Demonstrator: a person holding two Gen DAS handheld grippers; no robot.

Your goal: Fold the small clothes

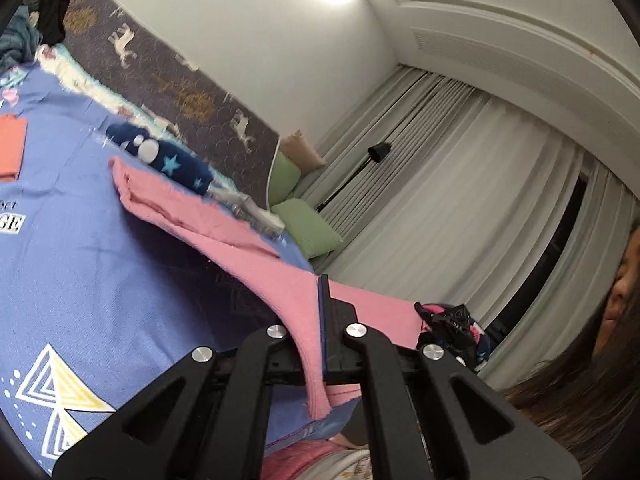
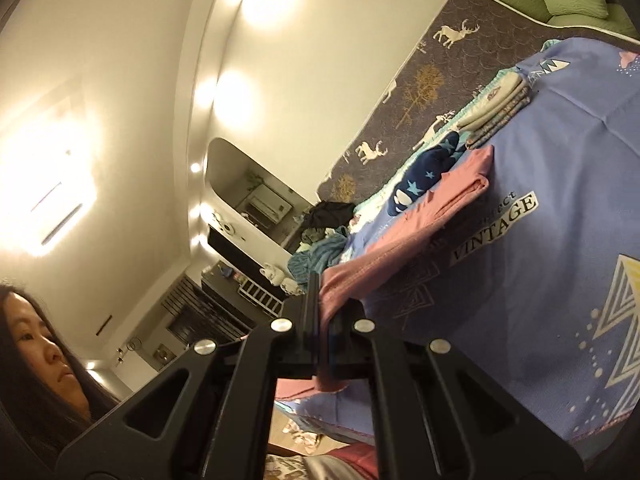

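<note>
A pink garment (image 1: 192, 216) is lifted off the blue printed bedspread (image 1: 100, 280) at its near edge; its far part still lies on the bed. My left gripper (image 1: 322, 312) is shut on one near corner, and cloth hangs down between its black fingers. In the right wrist view my right gripper (image 2: 320, 312) is shut on the other corner of the pink garment (image 2: 408, 236), which stretches away across the bedspread (image 2: 560, 240). The right gripper (image 1: 452, 320) also shows in the left wrist view, holding the pink edge.
A navy star-print garment (image 1: 168, 156) lies just beyond the pink one. A folded orange piece (image 1: 12, 144) sits at the left. Folded pale clothes (image 2: 496, 104) are stacked by the patterned grey mattress (image 2: 420, 92). Green pillows (image 1: 308, 228), curtains and a person's head are nearby.
</note>
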